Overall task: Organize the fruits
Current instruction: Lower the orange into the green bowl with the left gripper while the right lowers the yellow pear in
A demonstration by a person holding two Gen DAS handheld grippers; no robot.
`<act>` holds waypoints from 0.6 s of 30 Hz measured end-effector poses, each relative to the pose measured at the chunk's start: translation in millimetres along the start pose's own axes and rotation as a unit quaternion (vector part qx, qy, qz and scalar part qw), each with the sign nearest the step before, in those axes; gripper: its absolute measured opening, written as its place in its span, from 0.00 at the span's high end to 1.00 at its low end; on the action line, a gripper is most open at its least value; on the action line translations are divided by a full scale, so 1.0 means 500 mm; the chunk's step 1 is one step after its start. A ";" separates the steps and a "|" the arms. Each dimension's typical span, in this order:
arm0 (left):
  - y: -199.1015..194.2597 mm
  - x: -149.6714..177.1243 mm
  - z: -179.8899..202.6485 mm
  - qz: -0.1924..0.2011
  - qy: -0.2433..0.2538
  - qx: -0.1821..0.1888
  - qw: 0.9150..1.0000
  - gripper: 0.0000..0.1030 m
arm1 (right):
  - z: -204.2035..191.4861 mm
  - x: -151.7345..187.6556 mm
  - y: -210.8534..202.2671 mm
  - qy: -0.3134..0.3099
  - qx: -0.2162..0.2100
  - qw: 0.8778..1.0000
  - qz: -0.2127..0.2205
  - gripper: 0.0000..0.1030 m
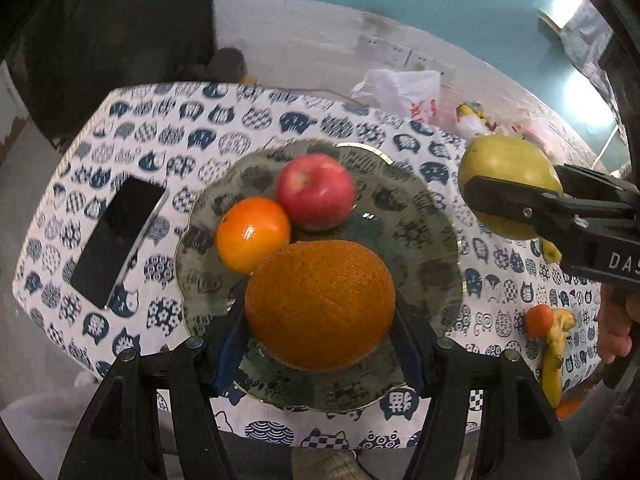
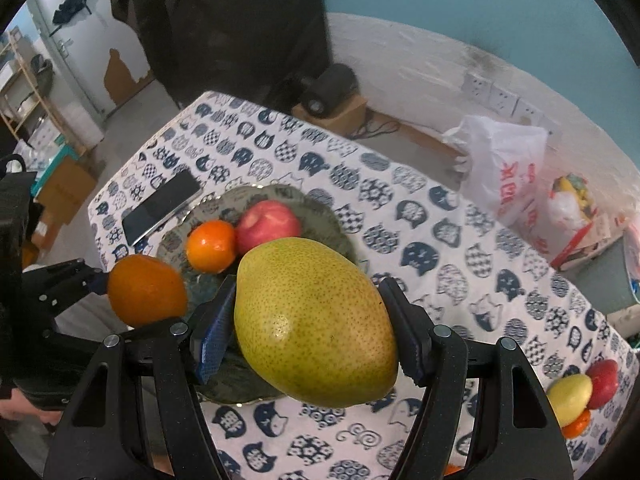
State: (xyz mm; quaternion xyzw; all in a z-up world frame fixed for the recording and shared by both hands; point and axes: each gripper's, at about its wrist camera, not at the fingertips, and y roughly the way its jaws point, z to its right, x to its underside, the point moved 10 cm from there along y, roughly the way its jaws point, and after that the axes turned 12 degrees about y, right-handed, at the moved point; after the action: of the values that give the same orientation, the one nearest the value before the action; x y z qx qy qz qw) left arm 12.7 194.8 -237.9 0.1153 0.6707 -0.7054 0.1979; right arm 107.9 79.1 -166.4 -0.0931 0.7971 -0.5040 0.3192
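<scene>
Plate (image 1: 432,216): apple (image 1: 316,190), tangerine (image 1: 252,234). Left tongs (image 1: 320,344) grip orange (image 1: 320,304); right tongs (image 2: 310,328) grip pear (image 2: 316,320).

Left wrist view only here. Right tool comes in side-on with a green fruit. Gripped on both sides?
Observer: Yes, both pads of the right tool press on the pear.
Operator: Fruit I can't see?
Observer: A red apple at the table's right edge, touching a yellow fruit.
Operator: Big orange touching the small one?
Observer: No, a gap shows between the big orange and the small orange on the plate.
</scene>
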 end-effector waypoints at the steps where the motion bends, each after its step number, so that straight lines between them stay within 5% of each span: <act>1: 0.004 0.003 -0.003 -0.003 -0.003 0.000 1.000 0.35 | -0.004 0.003 0.009 0.001 -0.002 1.000 -0.006 0.32; 18: 0.084 0.068 -0.023 -0.068 -0.031 0.014 0.997 0.35 | -0.006 0.090 0.123 0.002 -0.002 0.996 -0.091 0.32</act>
State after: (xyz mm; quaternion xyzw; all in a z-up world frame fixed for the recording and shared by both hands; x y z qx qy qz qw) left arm -0.6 200.8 -291.2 0.0505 0.6605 -0.7299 0.1688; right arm 82.0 89.3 -237.4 -0.1646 0.7870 -0.5297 0.2699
